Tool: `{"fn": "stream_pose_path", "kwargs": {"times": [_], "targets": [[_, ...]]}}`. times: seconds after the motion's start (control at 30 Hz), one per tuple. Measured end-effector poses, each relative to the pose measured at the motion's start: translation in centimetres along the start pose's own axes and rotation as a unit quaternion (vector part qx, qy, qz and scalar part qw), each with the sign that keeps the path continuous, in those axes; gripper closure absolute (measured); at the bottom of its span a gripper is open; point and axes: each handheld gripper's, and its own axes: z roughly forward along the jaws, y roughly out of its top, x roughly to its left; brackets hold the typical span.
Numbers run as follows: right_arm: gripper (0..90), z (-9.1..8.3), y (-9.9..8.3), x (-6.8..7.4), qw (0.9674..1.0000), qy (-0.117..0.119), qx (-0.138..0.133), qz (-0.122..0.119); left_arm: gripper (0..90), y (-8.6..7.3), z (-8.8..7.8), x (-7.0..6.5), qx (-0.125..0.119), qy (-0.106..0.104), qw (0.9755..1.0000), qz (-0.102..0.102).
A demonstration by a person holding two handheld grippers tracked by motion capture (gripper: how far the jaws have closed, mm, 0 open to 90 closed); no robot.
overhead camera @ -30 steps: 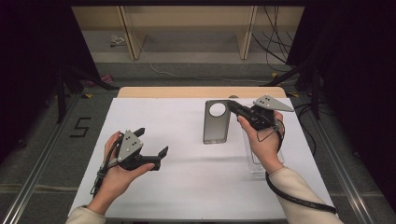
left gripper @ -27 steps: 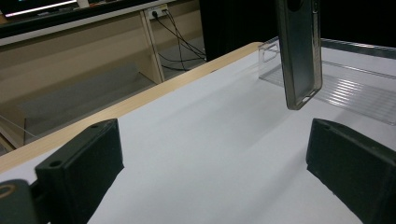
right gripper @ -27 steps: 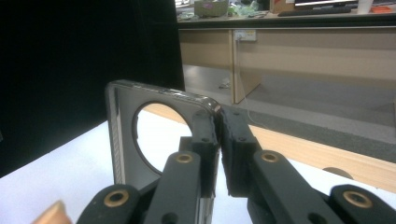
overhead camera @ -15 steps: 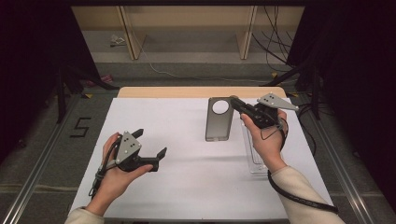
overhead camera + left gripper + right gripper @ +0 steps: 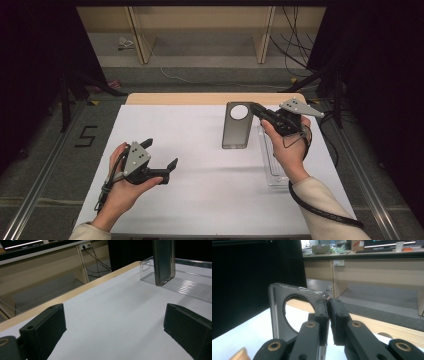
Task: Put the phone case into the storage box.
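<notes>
With my right hand-held gripper [image 5: 260, 111] clamped on one top corner of the dark translucent phone case [image 5: 236, 125], held above the white desk [image 5: 210, 190] beside the clear plastic tray [image 5: 272, 167], and my left hand-held gripper [image 5: 162, 162] open and empty, I judged the thin corner hold could let the case twist or slip.

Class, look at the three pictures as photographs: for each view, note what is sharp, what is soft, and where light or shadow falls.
High view: the white table is evenly lit and the sides fall to black. Left gripper view: the near jaws are soft, and the phone case is sharper, with light streaks on the clear tray. Right gripper view: the right gripper is clear against a dark left background.
</notes>
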Motion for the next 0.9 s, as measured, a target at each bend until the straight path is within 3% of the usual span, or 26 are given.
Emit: {"fn": "stream_pose_path", "kwargs": {"times": [0.9], "targets": [[85.1, -0.42, 0.38, -0.64, 0.9999, -0.008, -0.006, 0.005, 4.0, -0.30, -0.17, 0.45, 0.001, 0.005, 1.0000, 0.000]]}}
